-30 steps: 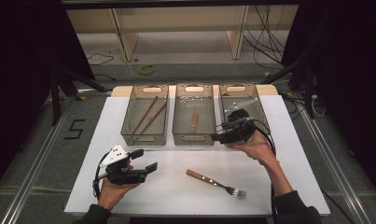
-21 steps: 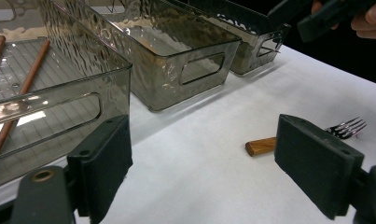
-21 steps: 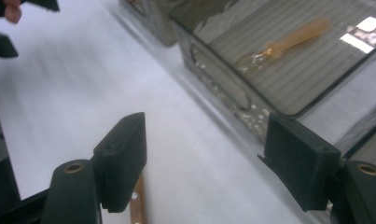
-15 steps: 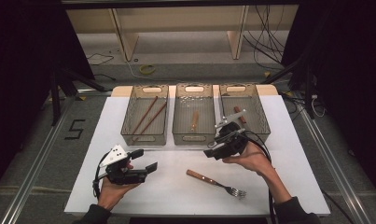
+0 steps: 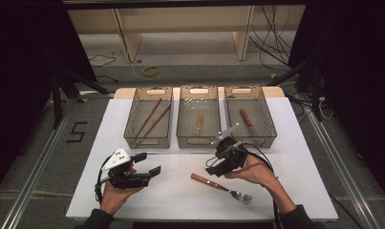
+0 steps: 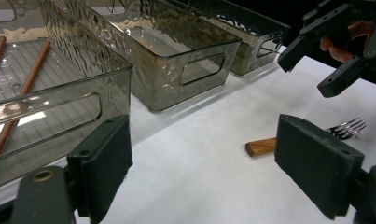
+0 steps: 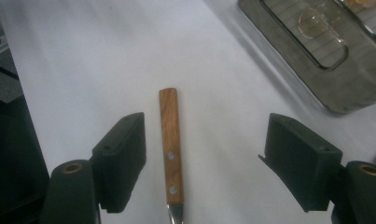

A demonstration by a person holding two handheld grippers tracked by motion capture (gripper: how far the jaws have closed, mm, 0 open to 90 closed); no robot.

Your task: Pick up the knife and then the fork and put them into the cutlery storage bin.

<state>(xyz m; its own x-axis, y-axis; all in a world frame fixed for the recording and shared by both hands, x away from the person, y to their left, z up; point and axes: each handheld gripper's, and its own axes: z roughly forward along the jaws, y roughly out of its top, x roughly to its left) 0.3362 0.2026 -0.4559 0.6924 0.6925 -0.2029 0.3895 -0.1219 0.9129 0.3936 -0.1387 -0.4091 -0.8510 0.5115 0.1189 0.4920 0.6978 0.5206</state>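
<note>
Light falls from above onto the white-topped counter (image 5: 304,157), bright against black, murky surroundings — the high view is soft and grainy. Glare ripples on the smoky clear plastic bins (image 6: 176,56). In both tool views the near black pads blur — soft shadows lie beneath them.

Brown-handled fork (image 5: 220,186), white table (image 5: 300,162), smoky-grey bins (image 5: 198,138).

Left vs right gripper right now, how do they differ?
The left gripper sits low near the table's front edge, off to the left of the wood-handled metal fork; the right gripper hangs just above that fork's handle. The left jaws bracket bare white table; the right jaws straddle the handle. Both are open and hold nothing.
</note>
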